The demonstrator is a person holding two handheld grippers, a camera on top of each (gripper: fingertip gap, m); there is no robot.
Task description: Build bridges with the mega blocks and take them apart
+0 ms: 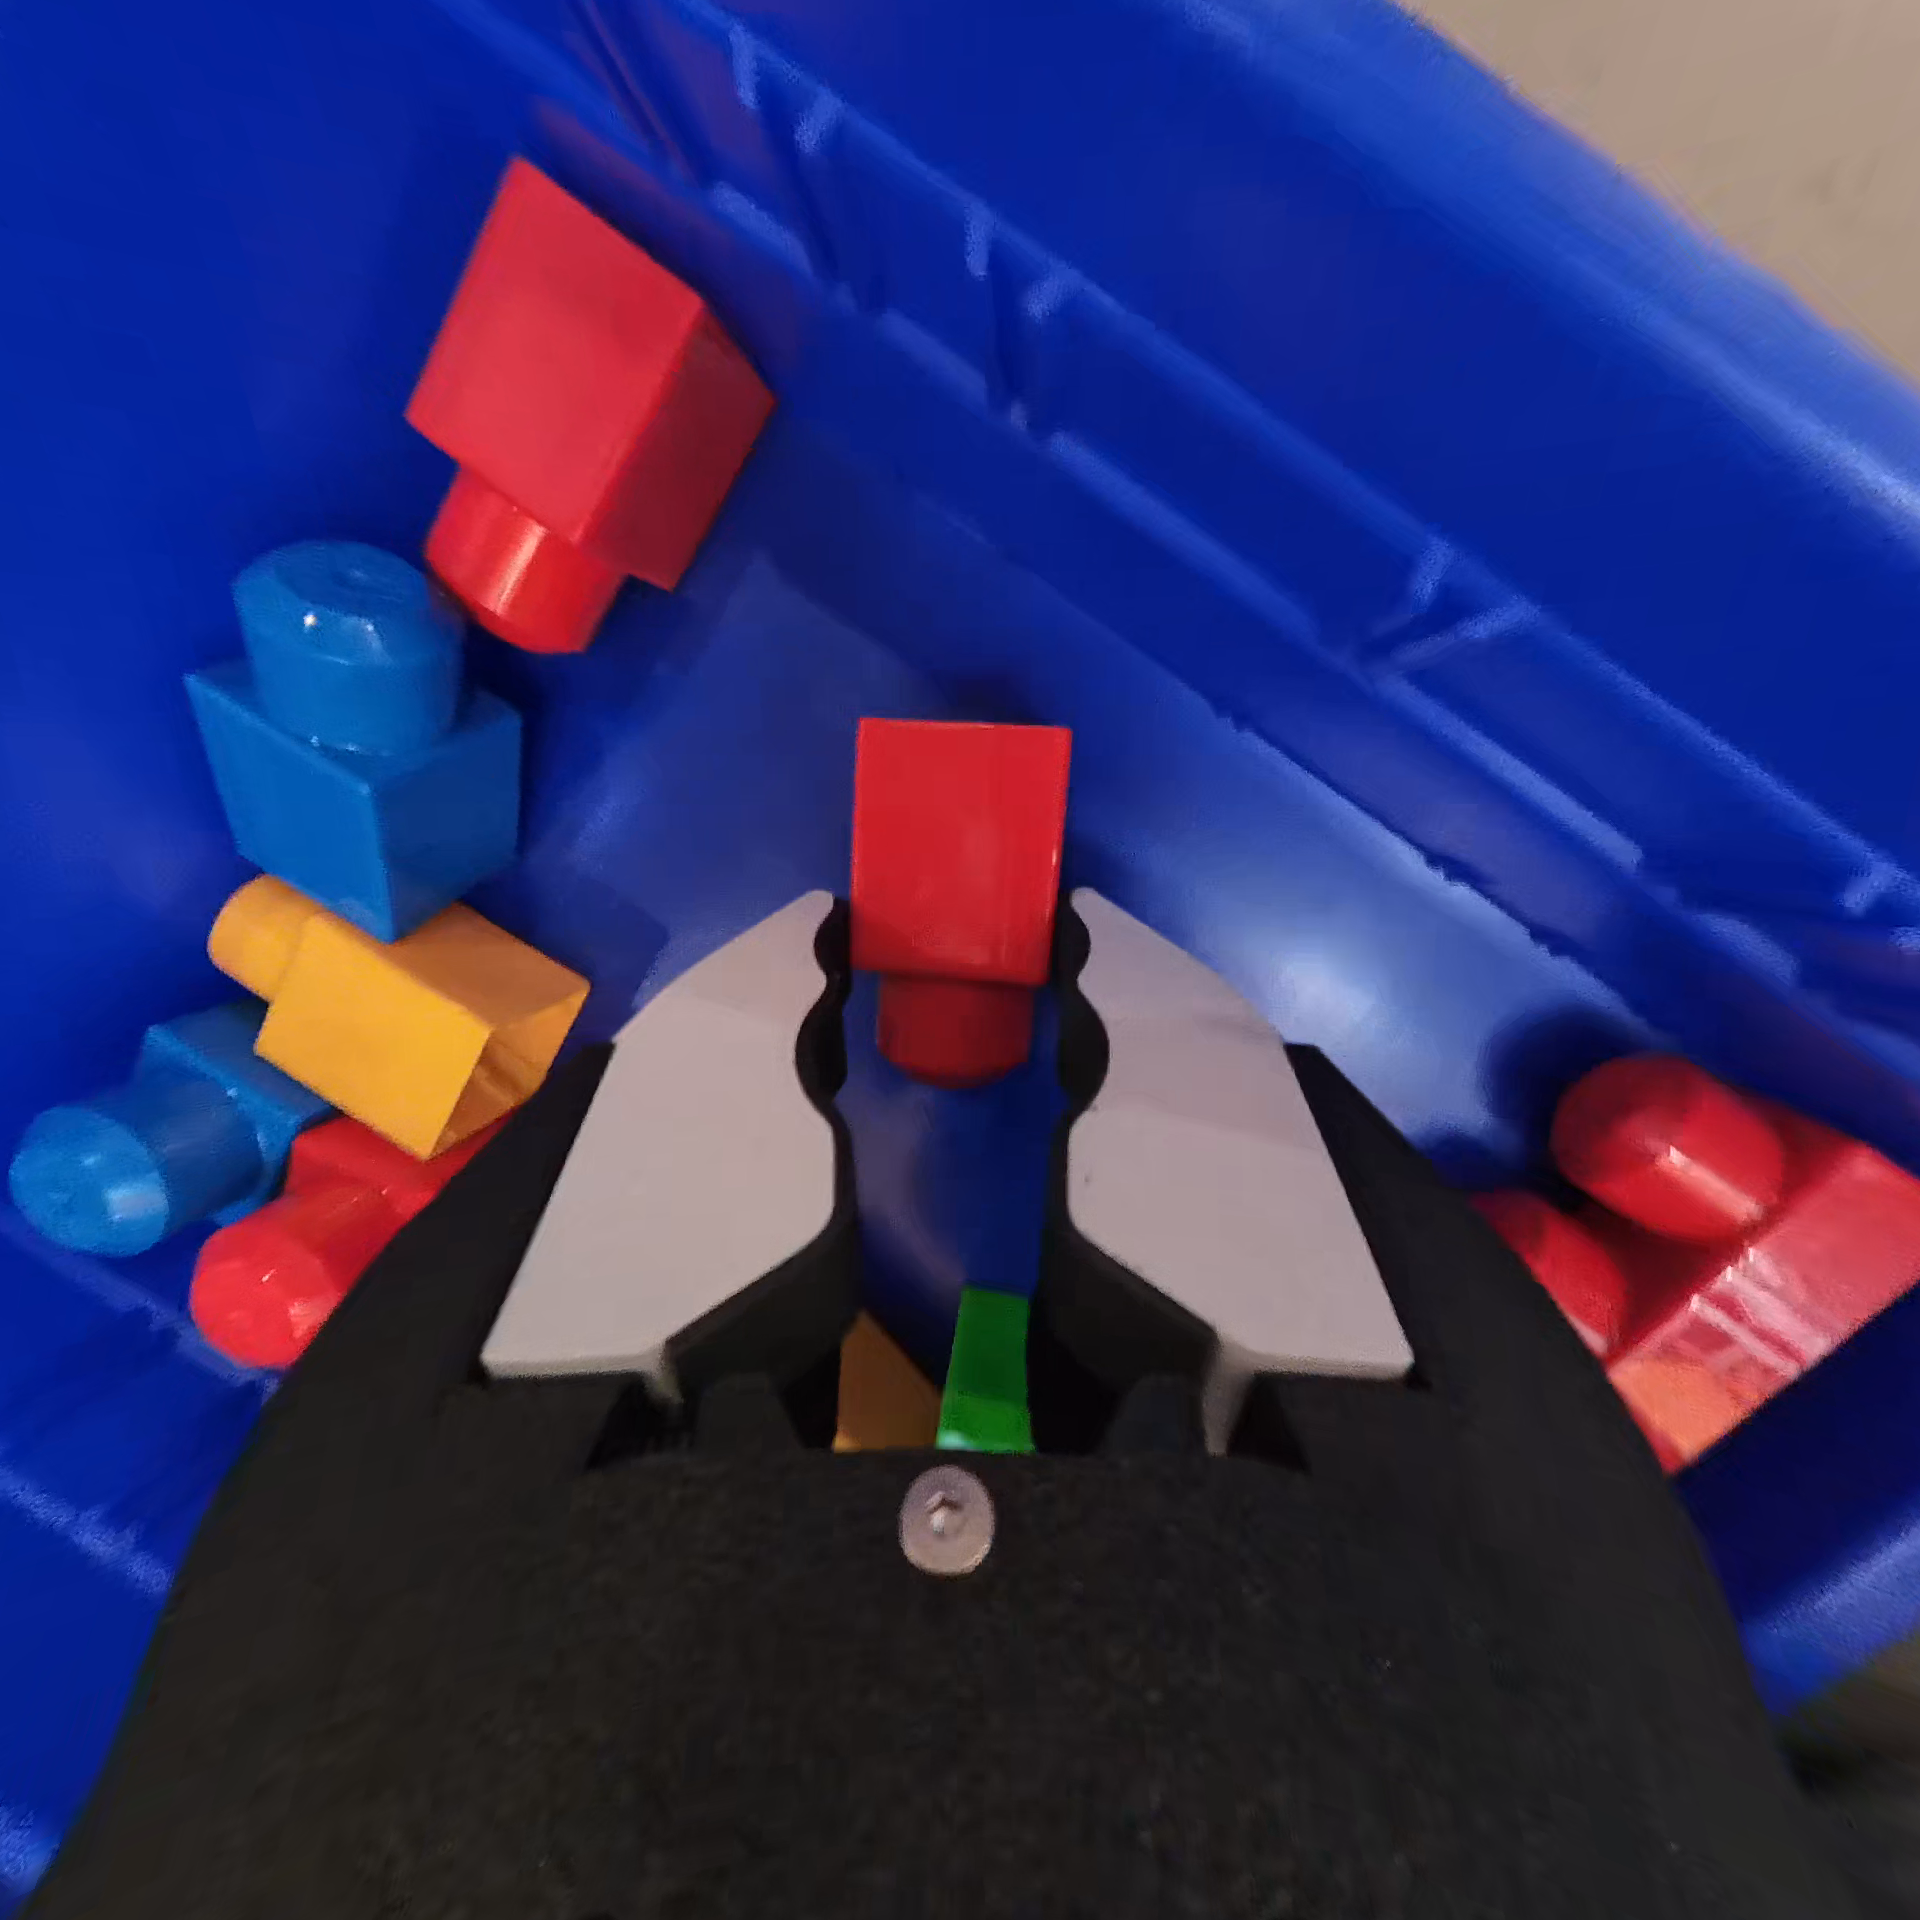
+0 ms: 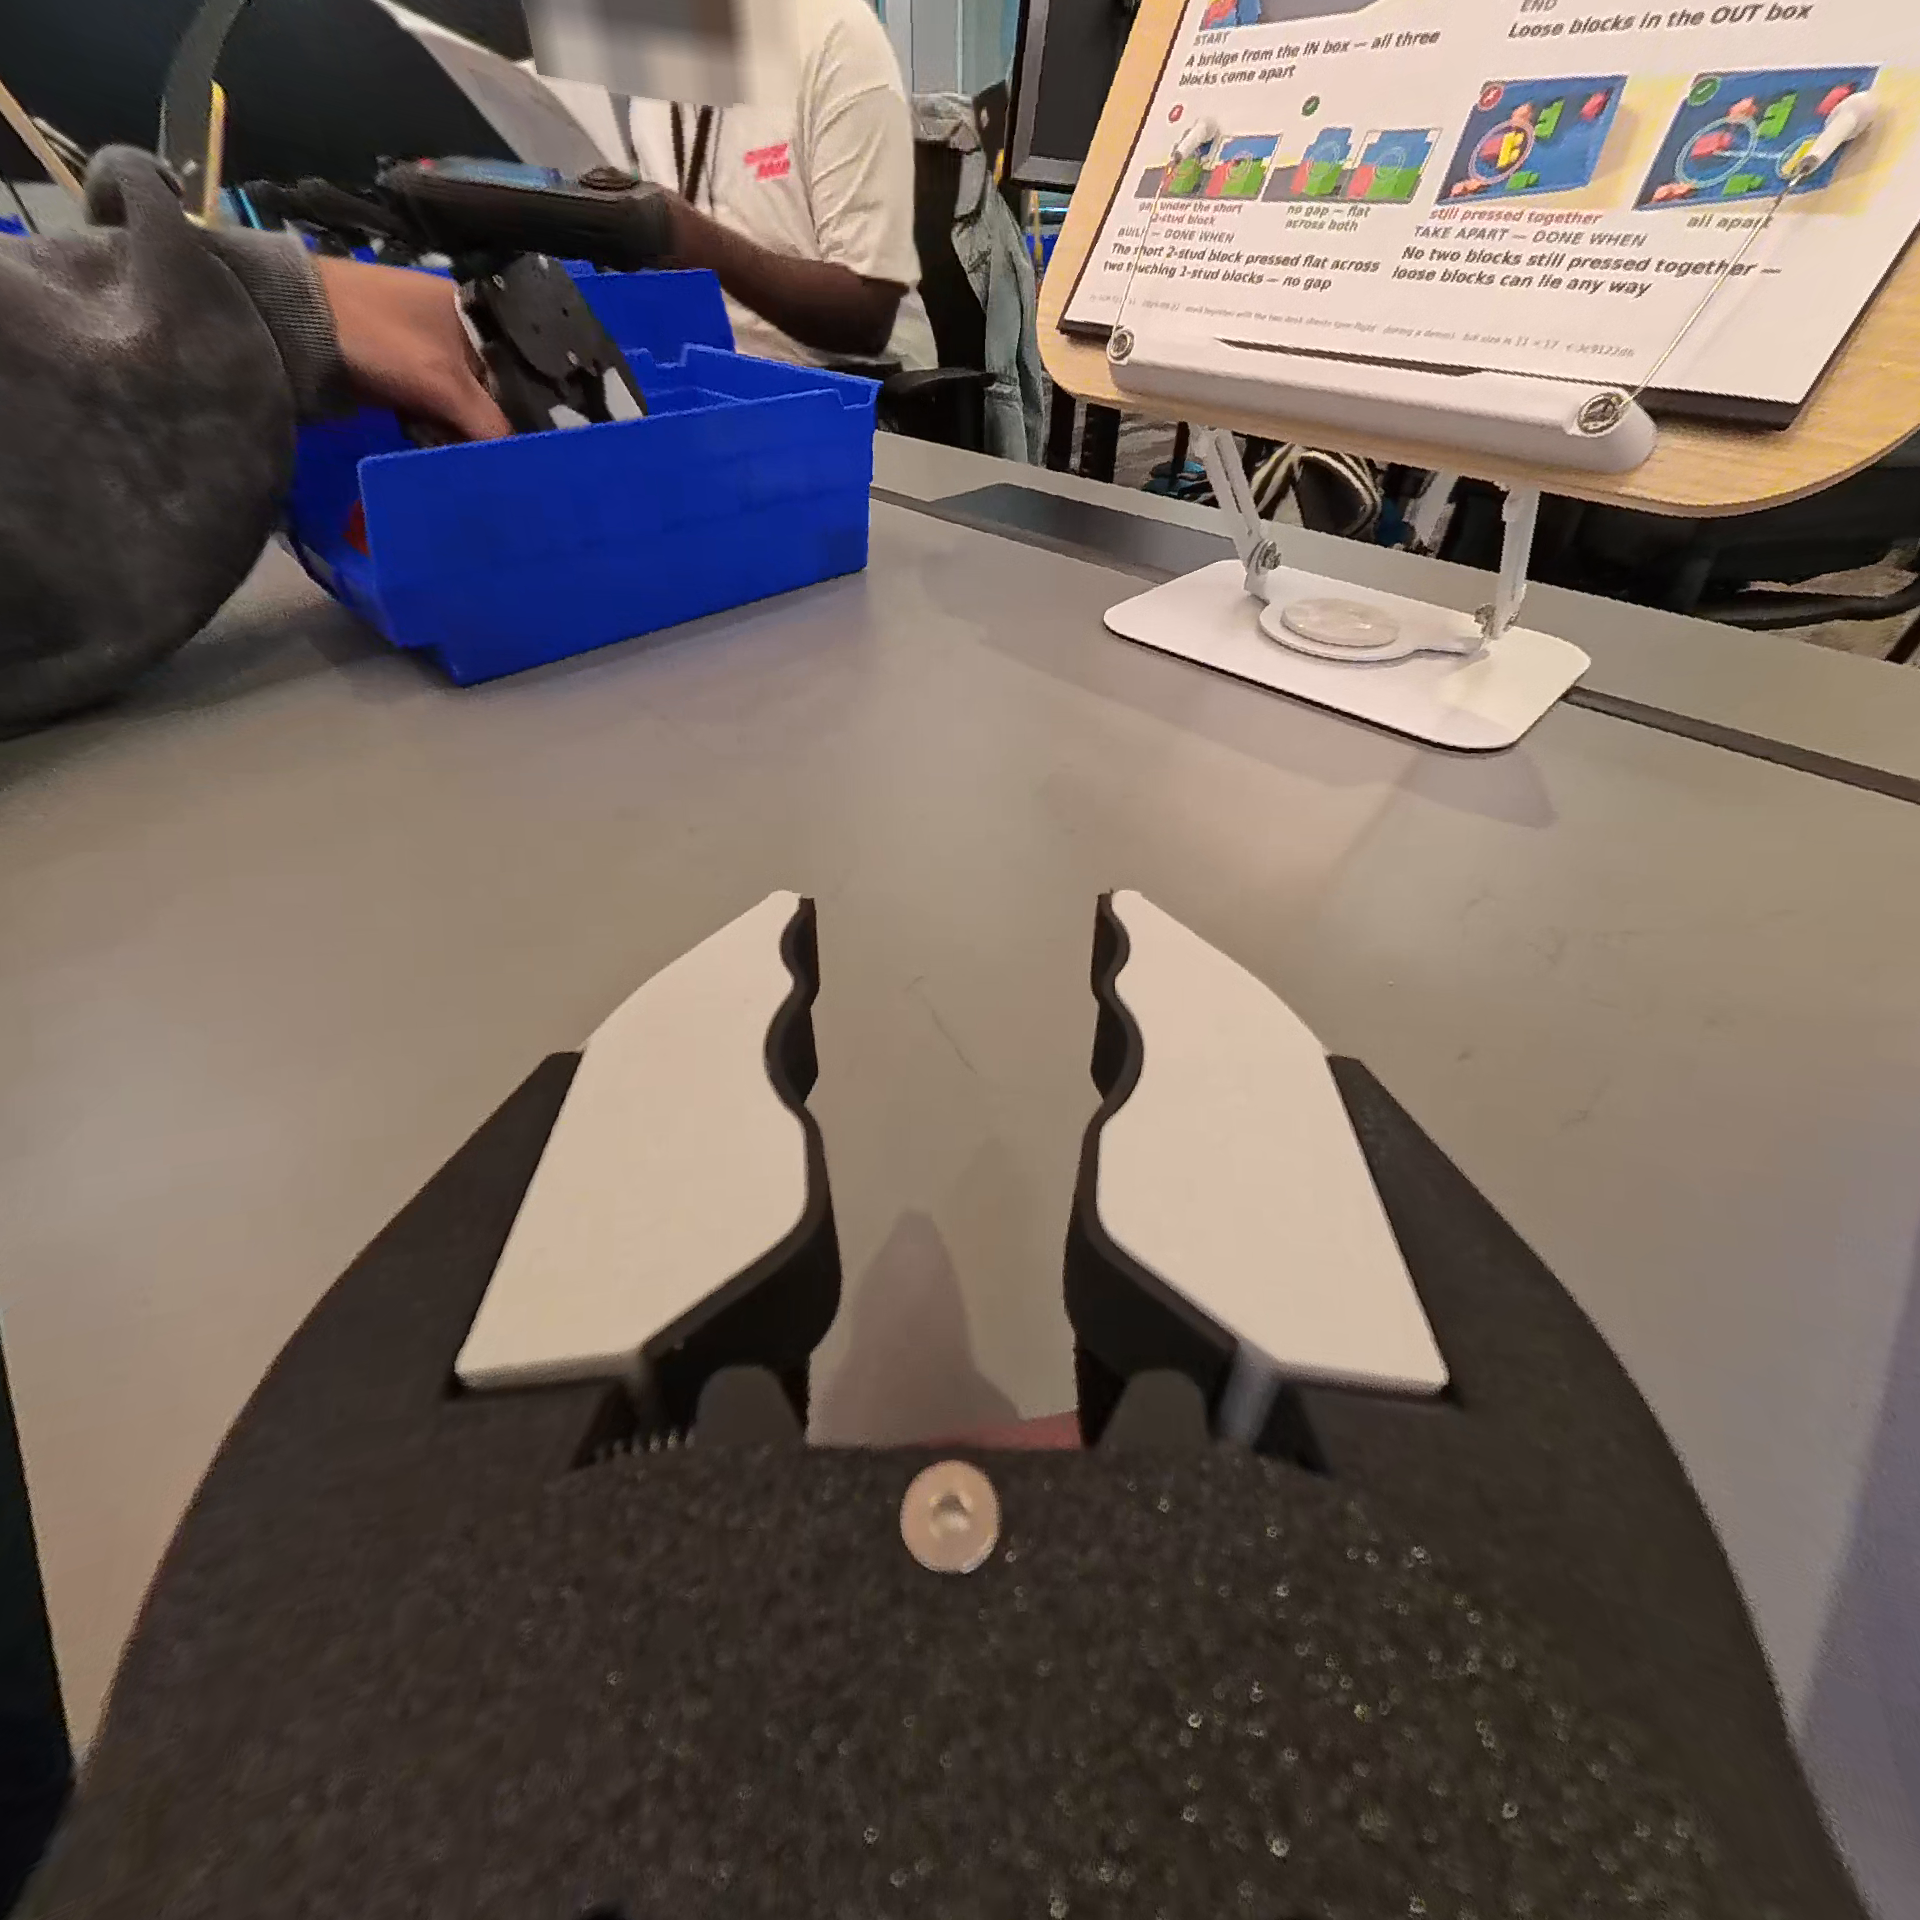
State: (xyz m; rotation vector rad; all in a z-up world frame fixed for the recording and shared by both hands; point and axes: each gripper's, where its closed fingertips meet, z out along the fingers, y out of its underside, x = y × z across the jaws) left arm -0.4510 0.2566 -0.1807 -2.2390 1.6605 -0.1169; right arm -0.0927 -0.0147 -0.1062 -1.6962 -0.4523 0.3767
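Observation:
In the left wrist view my left gripper [image 1: 951, 935] is inside a blue bin [image 1: 1247, 520], its jaws closed on a small red one-stud block [image 1: 956, 852], stud pointing back toward me. Loose blocks lie around it: a red one [image 1: 582, 405], a blue one [image 1: 364, 758], a yellow one [image 1: 416, 1018], another blue [image 1: 145, 1164], a red [image 1: 301, 1247] and a larger red block [image 1: 1714, 1226] at right. Green [image 1: 987, 1371] and yellow pieces show behind the fingers. In the right wrist view my right gripper [image 2: 954, 914] is open and empty above the grey table [image 2: 1039, 790]. The left gripper [image 2: 566, 353] shows far off in the bin [image 2: 623, 520].
A white stand [image 2: 1351, 644] holding an instruction board [image 2: 1455, 208] sits at the table's back right. A person in a white shirt [image 2: 790, 187] sits behind the bin. A grey sleeve [image 2: 125, 416] reaches in from the left. The gap from one gripper's tips to the other's is roughly 45 cm.

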